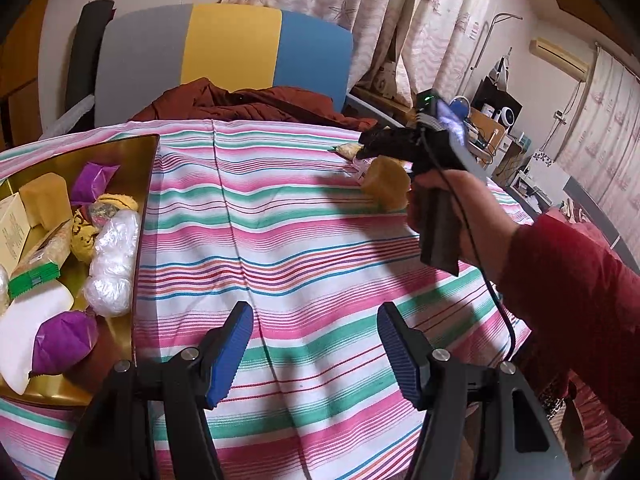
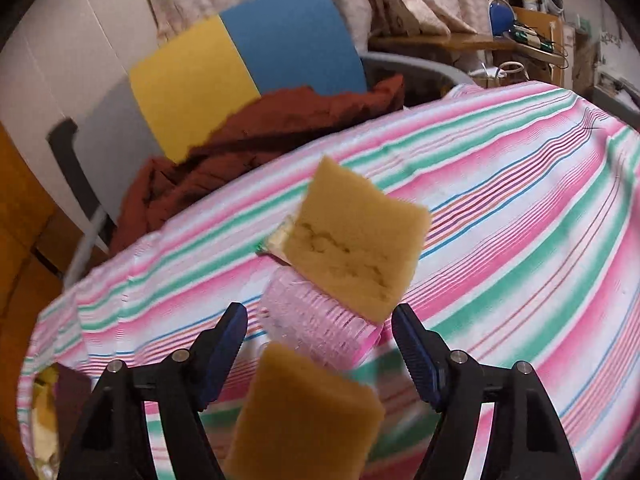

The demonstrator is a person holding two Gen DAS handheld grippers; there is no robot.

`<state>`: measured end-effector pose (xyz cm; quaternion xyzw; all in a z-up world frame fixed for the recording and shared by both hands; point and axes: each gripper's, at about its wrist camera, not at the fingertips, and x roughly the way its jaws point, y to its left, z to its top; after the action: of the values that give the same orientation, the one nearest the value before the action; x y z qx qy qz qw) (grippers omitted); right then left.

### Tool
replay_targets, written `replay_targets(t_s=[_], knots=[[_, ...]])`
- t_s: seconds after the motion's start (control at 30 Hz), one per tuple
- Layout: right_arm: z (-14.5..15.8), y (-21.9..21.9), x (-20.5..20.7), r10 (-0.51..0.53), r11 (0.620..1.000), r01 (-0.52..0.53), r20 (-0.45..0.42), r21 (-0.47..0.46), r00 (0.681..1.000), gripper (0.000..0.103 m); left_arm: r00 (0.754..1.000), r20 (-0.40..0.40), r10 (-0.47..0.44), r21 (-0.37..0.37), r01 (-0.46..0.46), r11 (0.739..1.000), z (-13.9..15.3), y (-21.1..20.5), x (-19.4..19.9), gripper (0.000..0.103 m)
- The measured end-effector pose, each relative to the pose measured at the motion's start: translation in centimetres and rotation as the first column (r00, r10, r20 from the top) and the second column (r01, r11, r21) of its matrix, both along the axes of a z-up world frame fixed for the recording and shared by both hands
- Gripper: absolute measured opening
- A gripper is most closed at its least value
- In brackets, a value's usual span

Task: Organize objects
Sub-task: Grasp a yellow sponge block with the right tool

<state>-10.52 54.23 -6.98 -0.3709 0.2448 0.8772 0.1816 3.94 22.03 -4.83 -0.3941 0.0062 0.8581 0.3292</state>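
Left tool [image 1: 314, 350] spread wide, gripping nothing, hovering above the striped tabletop [image 1: 280, 220]. Left of it, gold tray [image 1: 142, 184] packed with wrapped snacks. Right tool [image 2: 320, 350] equally wide, empty, above a tan sponge [image 2: 308, 412]. Beyond, second tan sponge [image 2: 356, 240] against a clear pink packet [image 2: 312, 316].

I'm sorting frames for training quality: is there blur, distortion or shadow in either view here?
Left wrist view: mostly sharp, strong fisheye bending of the striped tablecloth, soft shadows under the right gripper and near the gold tray. Right wrist view: smeared by motion, the near yellow sponge piece and the cloth's stripes are blurred, the farther sponge piece reads a little clearer; dark fisheye corners in both.
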Motion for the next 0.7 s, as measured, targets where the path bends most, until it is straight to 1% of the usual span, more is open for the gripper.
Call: replay_targets(t_s=[0.03, 0.07, 0.1, 0.2, 0.27, 0.4, 0.47, 0.53, 0.57, 0.6, 0.67, 0.7], knots=[[-0.6, 0.1, -0.4, 0.009, 1.0, -0.009, 0.02, -0.007, 1.0, 0.062, 1.0, 0.001, 0.0, -0.001, 0.0, 1.0, 0.0, 0.0, 0.0, 0.065], [-1.1, 0.1, -0.3, 0.018, 0.999, -0.017, 0.015, -0.028, 1.0, 0.061, 1.0, 0.003, 0.001, 0.0, -0.001, 1.0, -0.1, -0.1, 0.0, 0.065], [-1.4, 0.3, 0.1, 0.013, 0.999, -0.013, -0.008, -0.048, 1.0, 0.055, 1.0, 0.004, 0.002, 0.002, -0.002, 1.0, -0.1, -0.1, 0.1, 0.065], [-1.6, 0.3, 2.0, 0.029, 0.993, -0.035, -0.054, -0.111, 0.998, 0.047, 1.0, 0.017, 0.002, 0.01, -0.003, 1.0, -0.3, 0.0, -0.1, 0.065], [-1.4, 0.1, 3.6, 0.048, 0.99, -0.059, -0.092, -0.13, 0.995, 0.045, 1.0, 0.023, -0.003, 0.013, 0.002, 1.0, -0.4, 0.2, 0.0, 0.065], [-0.4, 0.0, 6.9, 0.076, 0.986, -0.099, -0.171, -0.134, 0.982, 0.041, 0.999, 0.027, -0.022, 0.007, 0.021, 1.0, -0.6, 0.8, 0.3, 0.065], [0.0, 0.1, 8.5, 0.076, 0.98, -0.111, -0.207, -0.164, 0.975, 0.042, 0.999, 0.024, -0.032, 0.004, 0.032, 0.999, -0.5, 1.2, 0.5, 0.065], [0.0, 0.2, 9.3, 0.074, 0.976, -0.114, -0.209, -0.184, 0.975, 0.05, 0.999, 0.021, -0.039, 0.003, 0.039, 0.999, -0.4, 1.5, 0.6, 0.065], [0.0, 0.3, 9.7, 0.063, 0.982, -0.095, -0.193, -0.161, 0.979, 0.06, 0.999, 0.02, -0.045, 0.0, 0.045, 0.999, -0.3, 1.6, 0.6, 0.065], [0.2, 0.4, 10.2, 0.045, 0.991, -0.064, -0.166, -0.115, 0.985, 0.064, 0.999, 0.018, -0.048, -0.003, 0.048, 0.999, -0.2, 1.8, 0.6, 0.065], [0.6, 0.9, 11.6, -0.006, 1.0, 0.006, -0.11, -0.001, 0.994, 0.065, 0.999, 0.004, -0.052, -0.009, 0.052, 0.999, 0.0, 1.9, 0.8, 0.065], [0.7, 1.2, 12.2, -0.029, 0.999, 0.033, -0.085, 0.039, 0.996, 0.065, 0.999, 0.001, -0.051, -0.011, 0.051, 0.999, 0.0, 1.9, 0.8, 0.065]])
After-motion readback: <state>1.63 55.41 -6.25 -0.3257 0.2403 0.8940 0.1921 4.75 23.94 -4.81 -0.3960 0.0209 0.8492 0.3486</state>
